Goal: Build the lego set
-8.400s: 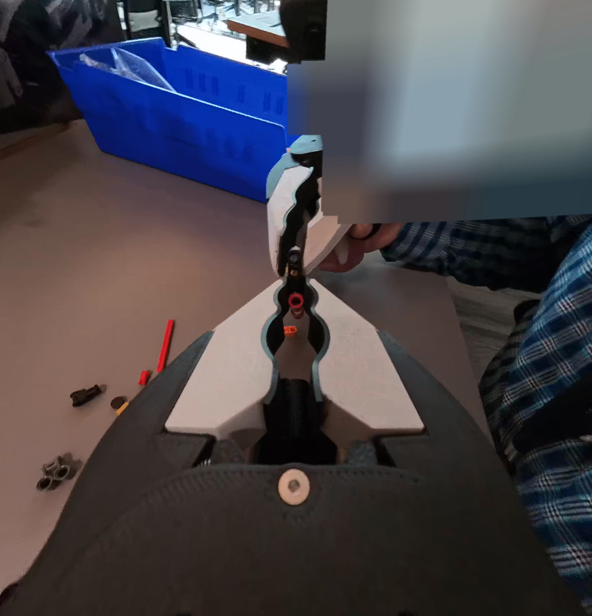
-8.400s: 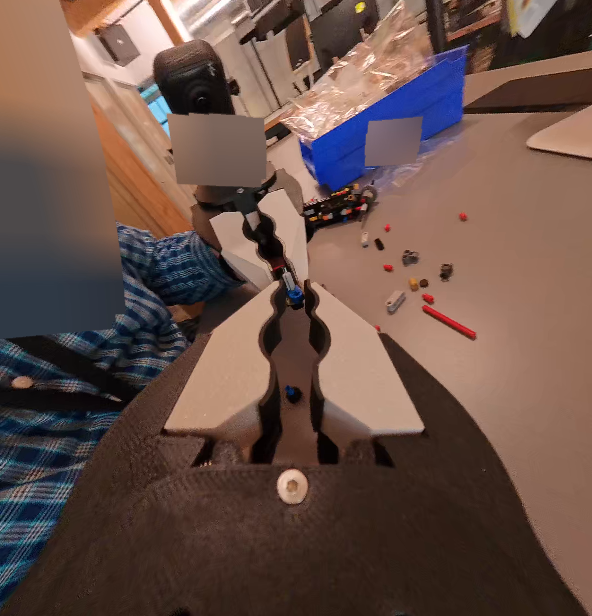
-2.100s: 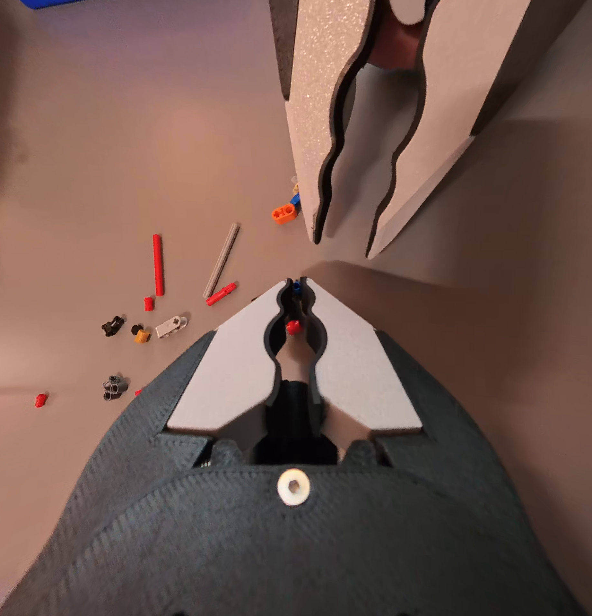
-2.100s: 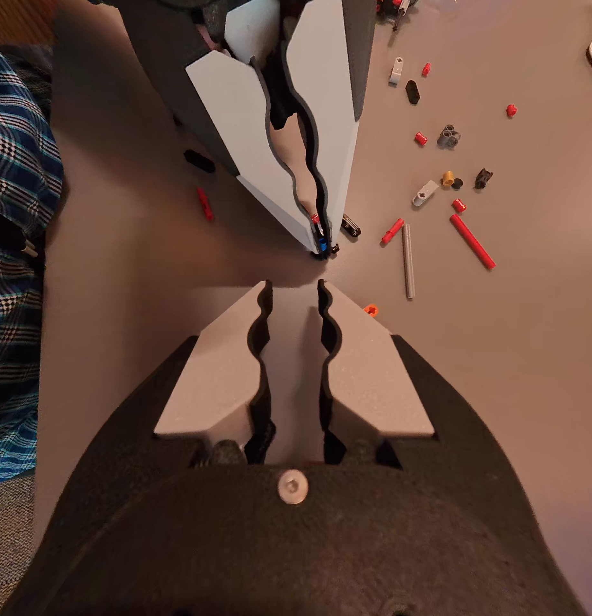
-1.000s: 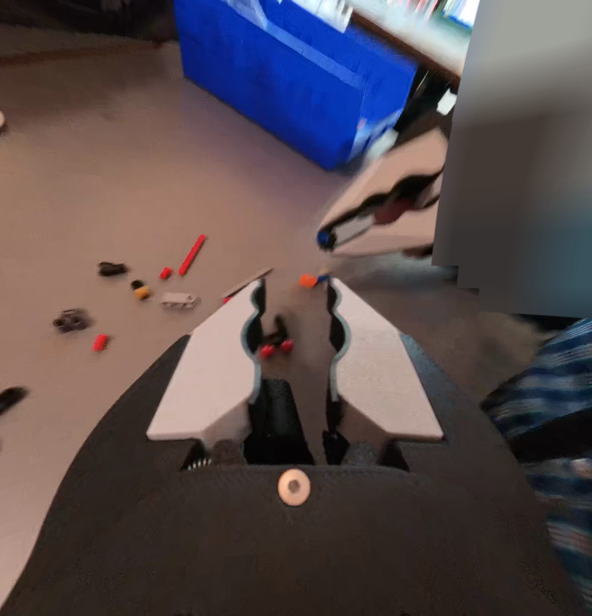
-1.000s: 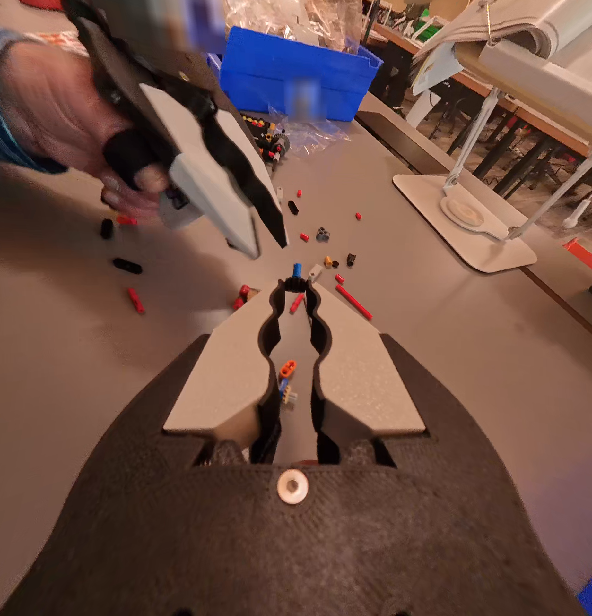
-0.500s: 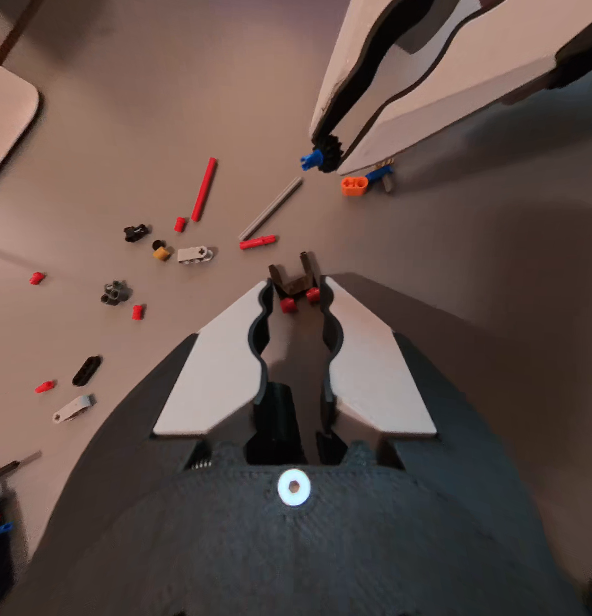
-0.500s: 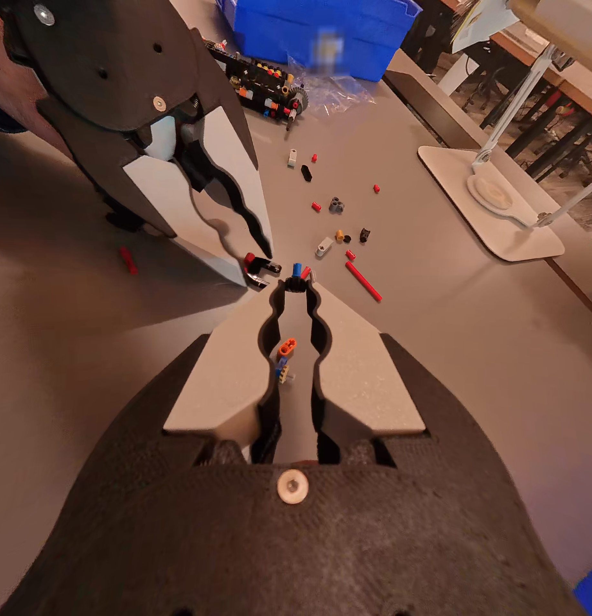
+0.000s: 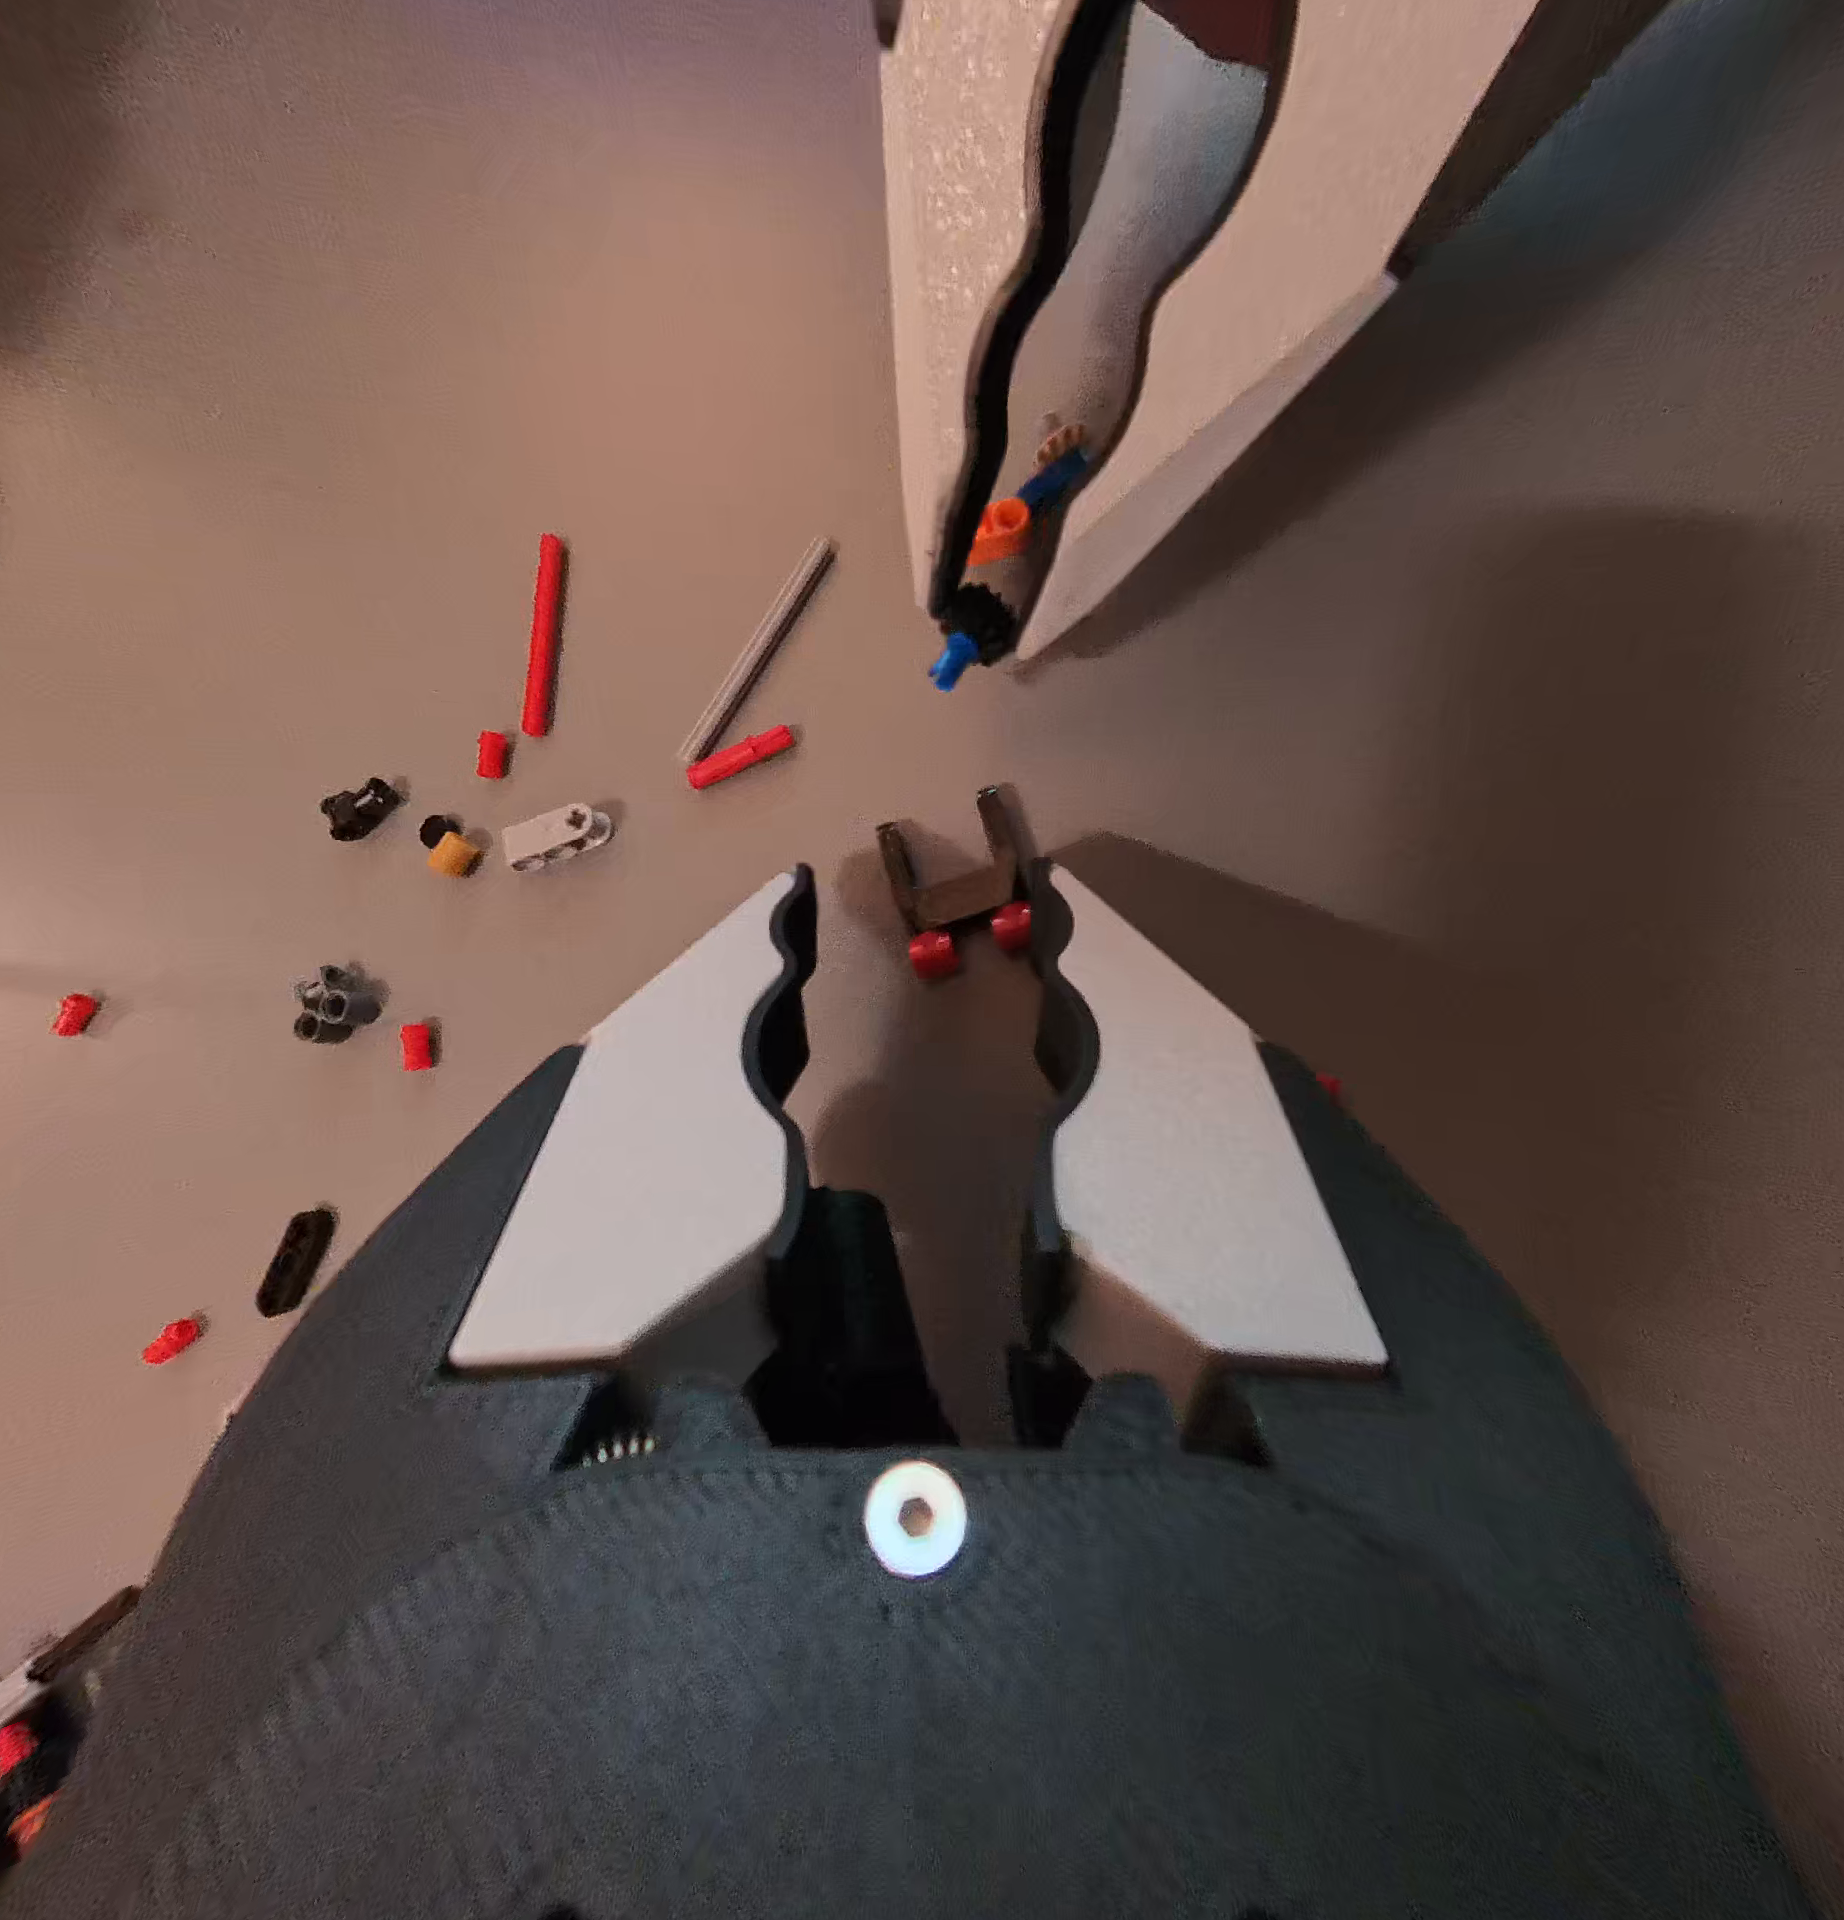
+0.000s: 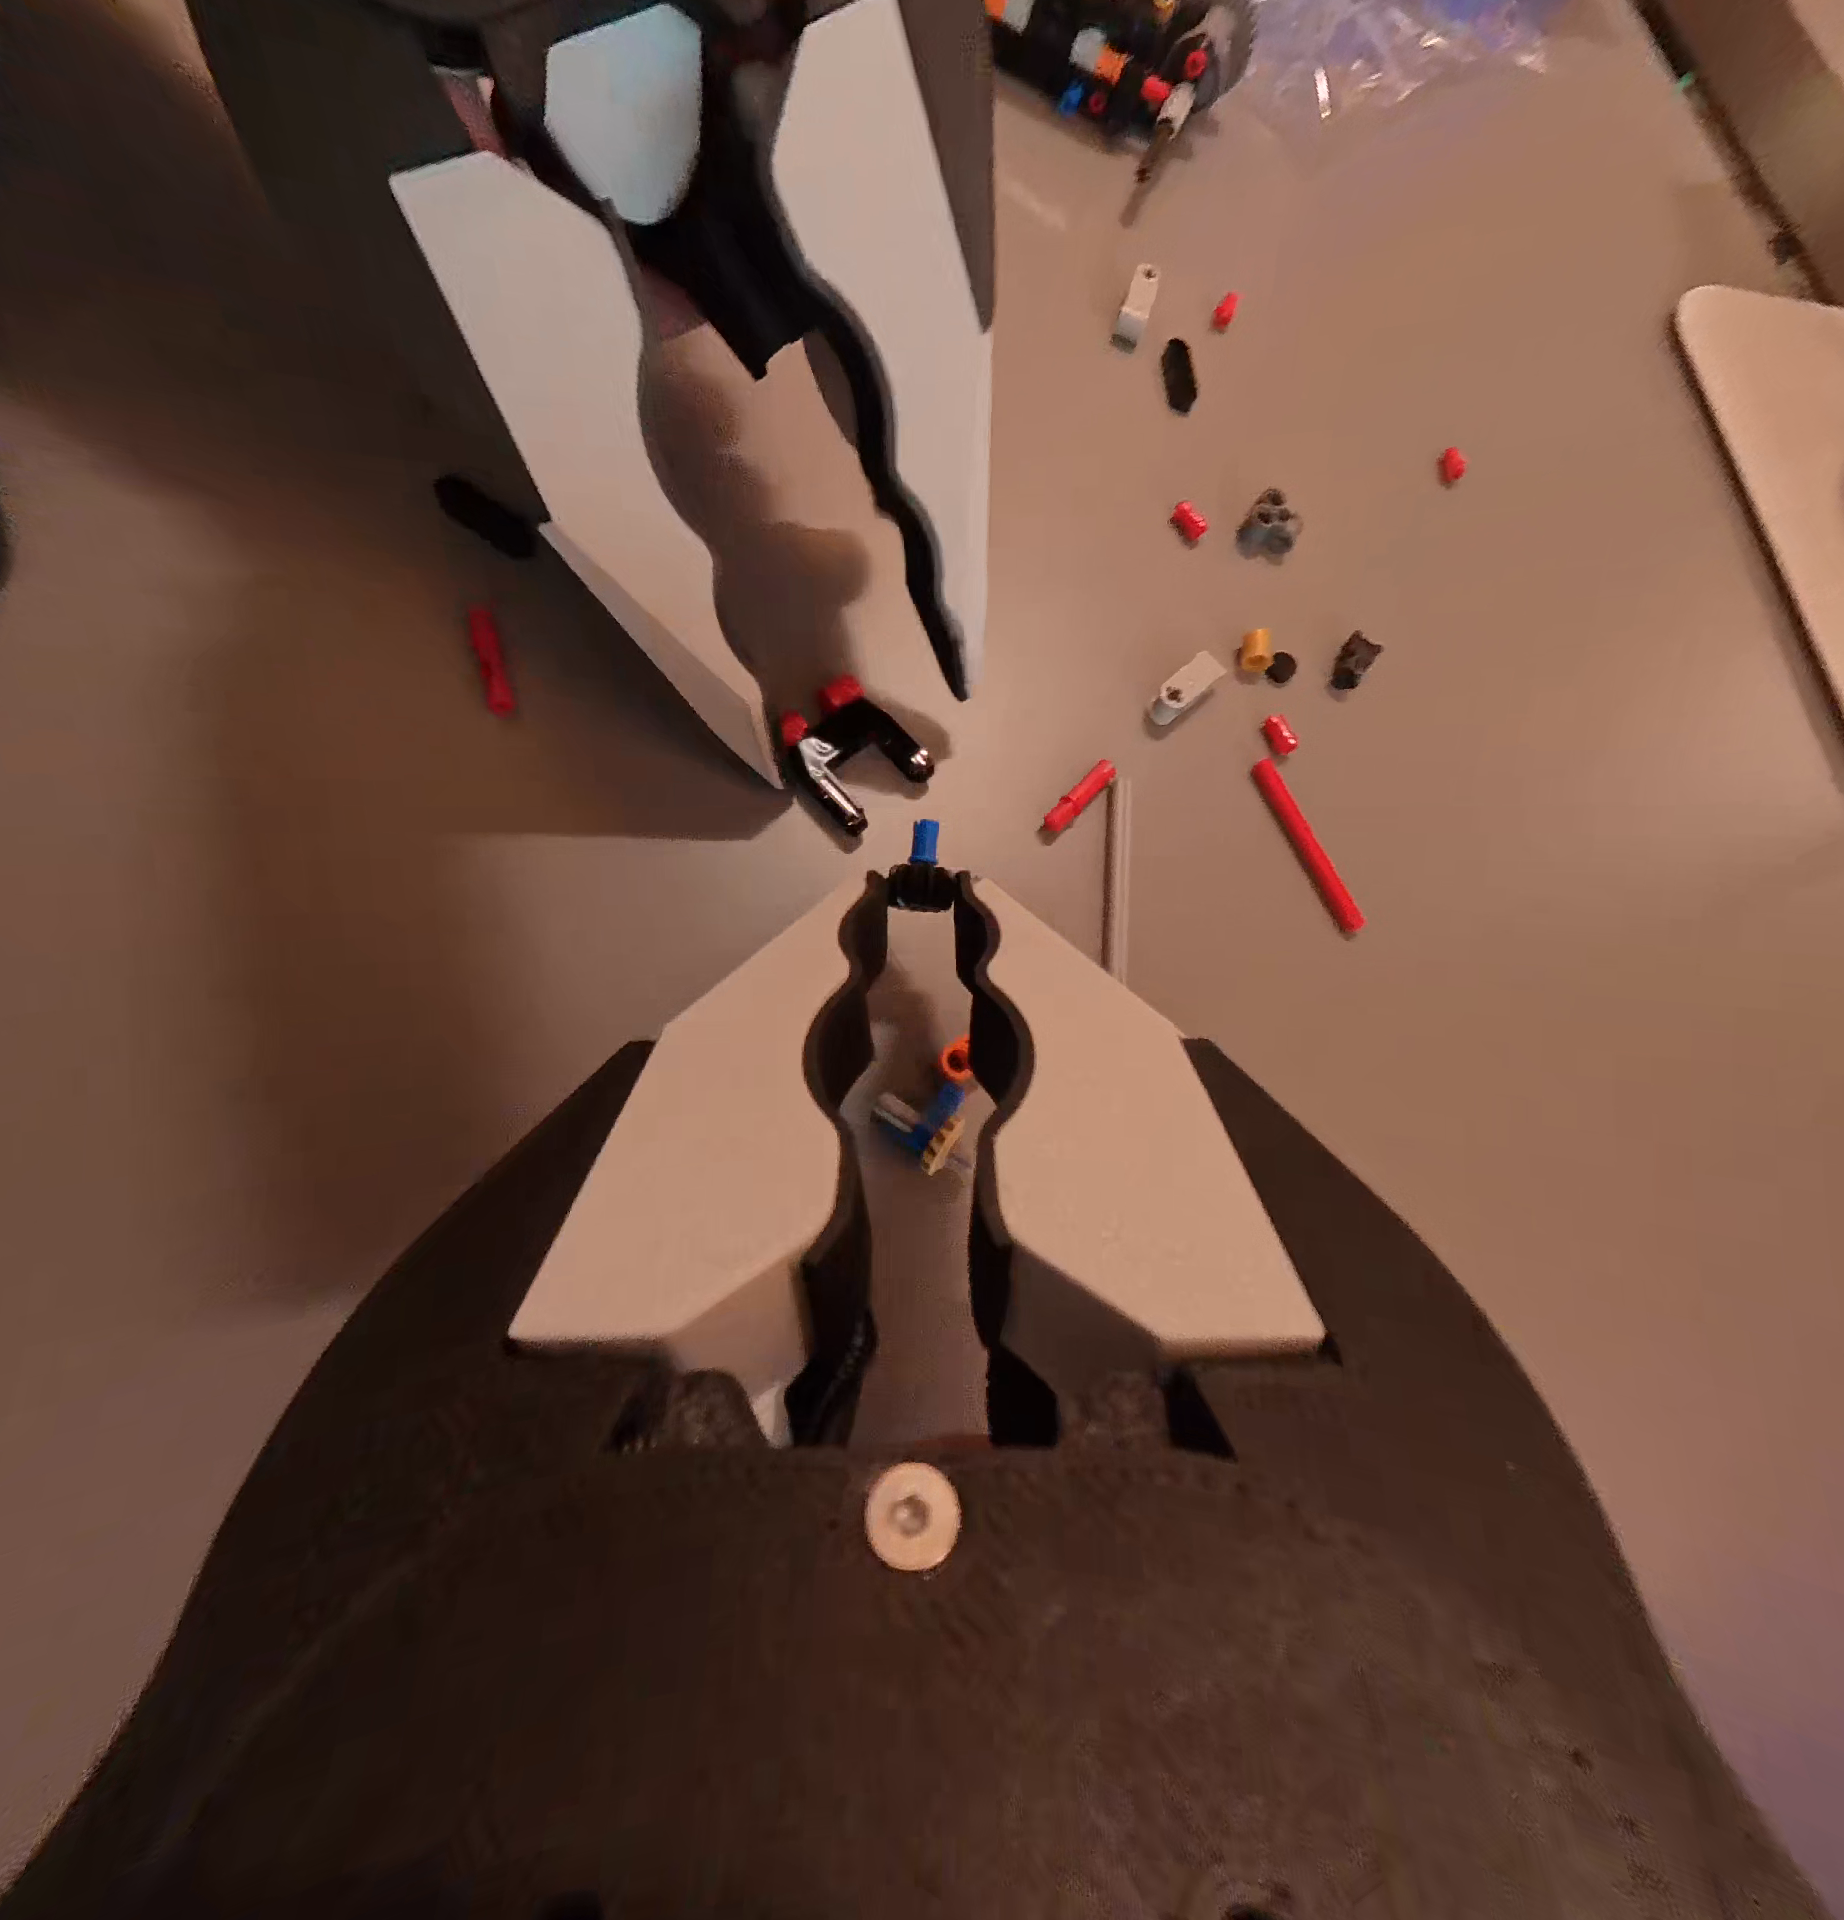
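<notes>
— Since half a second back, both tools have dropped nearer the table, haven't they? What's the right gripper (image 10: 923, 888) got?

— A small black gear with a blue pin (image 10: 925, 858) through it, pinched right at its fingertips, the blue end poking forward. From the left wrist view you see the same piece (image 9: 968, 634) at the tip of that gripper, hanging just above the table.

— And the left gripper (image 9: 923, 894)?

— Its jaws stand well apart, holding nothing. Between its tips, on the table, lies a black U-shaped bracket with two red pins (image 9: 962, 883), its prongs pointing toward the right gripper.

— Anything under the right one?

— An orange connector joined to a blue and tan bit (image 10: 939, 1101), lying on the table between its fingers, not gripped.

— The rest of the surface?

— A plain grey-brown tabletop (image 10: 1520, 1091), with loose parts scattered to one side: a long red axle (image 10: 1307, 847), a grey axle (image 10: 1115, 873), a short red pin (image 10: 1077, 795), a light grey connector (image 10: 1183, 689), a dark grey joiner (image 10: 1269, 523), small red bushes. Farther off sits a partly built black model (image 10: 1115, 52) beside crumpled clear plastic, and a pale flat lamp base (image 10: 1801, 499) at the edge.
</notes>
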Demonstrator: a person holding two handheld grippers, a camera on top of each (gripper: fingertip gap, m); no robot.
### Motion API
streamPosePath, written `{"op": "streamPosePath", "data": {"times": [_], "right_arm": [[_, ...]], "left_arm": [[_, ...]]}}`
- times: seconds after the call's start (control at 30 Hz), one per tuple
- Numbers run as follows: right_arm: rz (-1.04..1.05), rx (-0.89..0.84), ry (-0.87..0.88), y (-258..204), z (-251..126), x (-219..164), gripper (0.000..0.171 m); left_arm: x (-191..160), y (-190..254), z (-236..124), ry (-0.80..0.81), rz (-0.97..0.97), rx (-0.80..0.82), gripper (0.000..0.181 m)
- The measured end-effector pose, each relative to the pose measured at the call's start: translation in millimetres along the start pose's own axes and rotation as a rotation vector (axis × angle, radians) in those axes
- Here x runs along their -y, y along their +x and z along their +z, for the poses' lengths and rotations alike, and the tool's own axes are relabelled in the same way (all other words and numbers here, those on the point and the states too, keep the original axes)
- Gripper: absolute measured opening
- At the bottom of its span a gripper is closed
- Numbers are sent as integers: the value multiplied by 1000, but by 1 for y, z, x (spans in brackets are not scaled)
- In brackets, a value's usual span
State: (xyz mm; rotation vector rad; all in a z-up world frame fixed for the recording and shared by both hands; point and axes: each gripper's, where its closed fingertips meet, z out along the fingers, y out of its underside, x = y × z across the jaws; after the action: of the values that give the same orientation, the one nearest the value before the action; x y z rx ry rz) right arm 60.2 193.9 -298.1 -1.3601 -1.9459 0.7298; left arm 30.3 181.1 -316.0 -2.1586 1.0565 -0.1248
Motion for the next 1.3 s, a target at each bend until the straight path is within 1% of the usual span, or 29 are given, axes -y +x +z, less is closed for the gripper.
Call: {"op": "streamPosePath", "data": {"times": [0.1, 0.2, 0.27, 0.37, 0.47, 0.63, 0.7, 0.77, 0.83, 1.0, 1.03, 1.1, 1.3], "right_arm": [[5, 26, -9, -2, 2, 0, 10], [7, 47, -21, -2, 1, 0, 10], [11, 59, -24, -2, 1, 0, 10], [6, 73, -27, -2, 1, 1, 10], [-9, 91, -35, 1, 2, 2, 10], [-26, 165, -37, -4, 5, 3, 10], [-39, 200, -54, -8, 7, 2, 10], [-50, 231, -72, -10, 9, 2, 9], [-60, 256, -85, -11, 12, 1, 9], [-26, 364, -84, -17, 16, 3, 9], [-31, 363, -92, -17, 18, 1, 9], [-29, 385, -107, -19, 20, -1, 9], [-1, 440, -103, -21, 20, 0, 9]], "left_arm": [[-1, -3, 0, -19, -36, 4, 47], [-2, 2, -1, -35, -43, -15, 45], [-4, 6, -3, -66, -37, -34, 42], [-4, 11, -2, -67, -68, -76, 27], [-3, 11, -2, -56, -58, -67, 25], [-2, 9, -3, -5, 46, -29, 24], [-2, 5, -4, 8, 52, -18, 24], [6, 9, -8, 73, 44, -59, 24], [10, 7, -11, 103, 49, -61, 24], [8, 12, -9, 116, 150, -86, 24], [7, 11, -8, 109, 170, -74, 24], [5, 18, -7, 112, 210, -105, 24], [3, 17, -5, 111, 288, -83, 24]]}}
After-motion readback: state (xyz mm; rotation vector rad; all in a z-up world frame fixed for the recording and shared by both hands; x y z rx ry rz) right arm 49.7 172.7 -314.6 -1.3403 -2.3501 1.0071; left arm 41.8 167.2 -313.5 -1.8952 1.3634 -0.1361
